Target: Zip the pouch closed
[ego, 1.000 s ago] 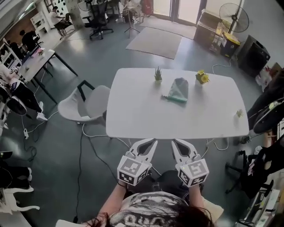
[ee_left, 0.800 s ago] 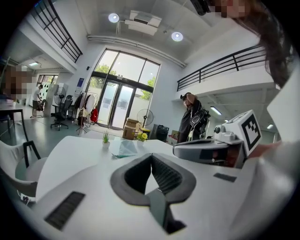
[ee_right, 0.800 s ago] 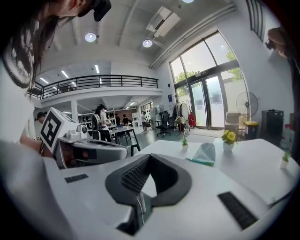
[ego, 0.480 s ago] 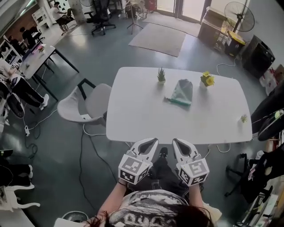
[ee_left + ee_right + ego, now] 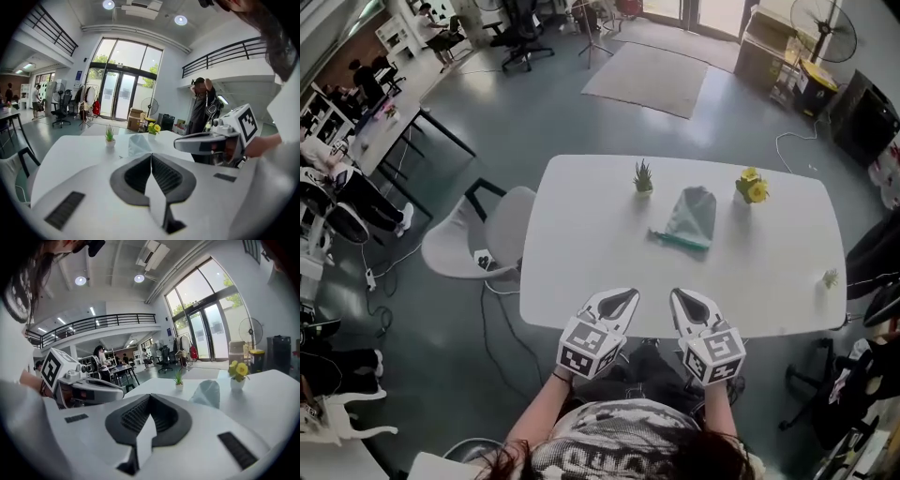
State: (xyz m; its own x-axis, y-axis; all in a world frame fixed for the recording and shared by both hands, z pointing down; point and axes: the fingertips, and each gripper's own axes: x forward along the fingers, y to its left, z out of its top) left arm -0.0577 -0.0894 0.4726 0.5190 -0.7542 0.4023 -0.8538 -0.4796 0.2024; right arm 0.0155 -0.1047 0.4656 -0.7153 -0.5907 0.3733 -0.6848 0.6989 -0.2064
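Hovering at the near edge of the white table (image 5: 581, 244), L gripper (image 5: 619, 300) & R gripper (image 5: 686, 302) sit side by side, both w/ jaws pressed together, nothing between them. Grey-green pouch (image 5: 691, 216) lies flat well ahead of both tips, toward the table's far side, teal edge facing the grippers. Just beyond it: small green plant (image 5: 643, 176) to its left, yellow flower pot (image 5: 753, 186) to its right.

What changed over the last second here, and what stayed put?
Both the left gripper and the right gripper advanced toward the table, their tips now over its near edge. Neither took hold of anything: jaws shut and empty throughout. The pouch, the green plant and the yellow flowers lie where they were.
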